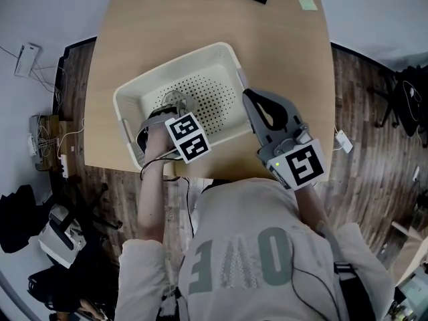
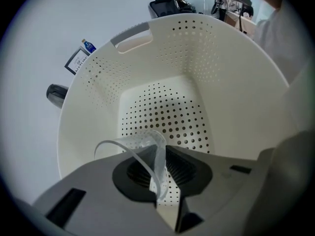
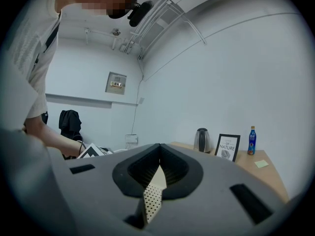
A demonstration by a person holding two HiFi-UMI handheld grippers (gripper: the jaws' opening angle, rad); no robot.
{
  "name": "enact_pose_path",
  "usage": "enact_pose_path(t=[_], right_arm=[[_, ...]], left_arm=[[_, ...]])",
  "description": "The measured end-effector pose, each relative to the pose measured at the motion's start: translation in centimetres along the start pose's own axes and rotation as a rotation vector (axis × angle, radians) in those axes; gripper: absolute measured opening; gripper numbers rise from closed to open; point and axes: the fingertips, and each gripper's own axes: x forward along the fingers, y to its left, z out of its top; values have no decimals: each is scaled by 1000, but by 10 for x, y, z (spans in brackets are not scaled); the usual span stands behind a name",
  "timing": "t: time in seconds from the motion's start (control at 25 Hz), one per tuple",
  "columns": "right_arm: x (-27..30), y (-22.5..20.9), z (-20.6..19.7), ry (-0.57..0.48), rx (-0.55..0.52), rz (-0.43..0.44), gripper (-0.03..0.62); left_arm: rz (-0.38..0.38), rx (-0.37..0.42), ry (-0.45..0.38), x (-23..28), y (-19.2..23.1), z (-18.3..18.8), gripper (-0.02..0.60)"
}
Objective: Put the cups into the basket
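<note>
So, left gripper (image 2: 161, 149): jaws nearly together, pinching one side wall of the cup (image 2: 147, 140) just under its rim. Gripper is down inside the basket (image 2: 236, 92).
Right gripper (image 3: 159, 157): jaws pressed together at the tips, nothing between them. In the head view it hangs over the basket's right rim and plays no part.
Cup: clear, thin plastic, tilted, mouth facing away from my camera and bottom end toward the perforated floor. Can't tell if it touches the floor yet.
Cup position: inside the basket, left of centre, low against the near wall in the head view.
Handling, my read: very light and soft-walled. The rim band already bows where I pinch it, so it'll crush or crack under a hard squeeze. Smooth too, so it could slip out sideways.
Where to hold: one wall near the rim, as now, since the rolled edge is the stiffest part. Light pressure only.
Task state: looks like the set-down step, cup over the floor and ready to be let go. I see no second cup in any view.
Basket: cream plastic, holes in floor and walls, slot handle on the far rim. Sits at the near edge of the table (image 1: 287, 59).
Writing: framed card (image 3: 227, 148) reads "NATURE"; the small line above it is too fine to read.
Bottle (image 3: 252, 139): blue, label unreadable. Kettle (image 3: 201, 140) and sticky note (image 3: 261, 164) show no print.
Shirt (image 1: 241, 259): big letters, upside down to the head camera, read as "LOVE".
</note>
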Motion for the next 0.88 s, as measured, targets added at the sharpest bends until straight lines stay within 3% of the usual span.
enact_pose_path(t=[0.08, 0.16, 0.28, 0.6, 0.88], right_arm=[[-3, 0, -1, -4, 8, 0, -2], [-6, 2, -1, -9, 16, 5, -2], [-11, 6, 1, -16, 23, 14, -2], [-23, 4, 7, -32, 11, 27, -2], [-31, 14, 12, -50, 2, 62, -2]], left_arm=[[23, -31, -34, -1, 2, 4, 78], [21, -73, -79, -4, 2, 9, 156], [6, -114, -121, -11, 2, 16, 184], [52, -184, -165, -39, 12, 17, 189], [130, -298, -341, -107, 22, 28, 186]])
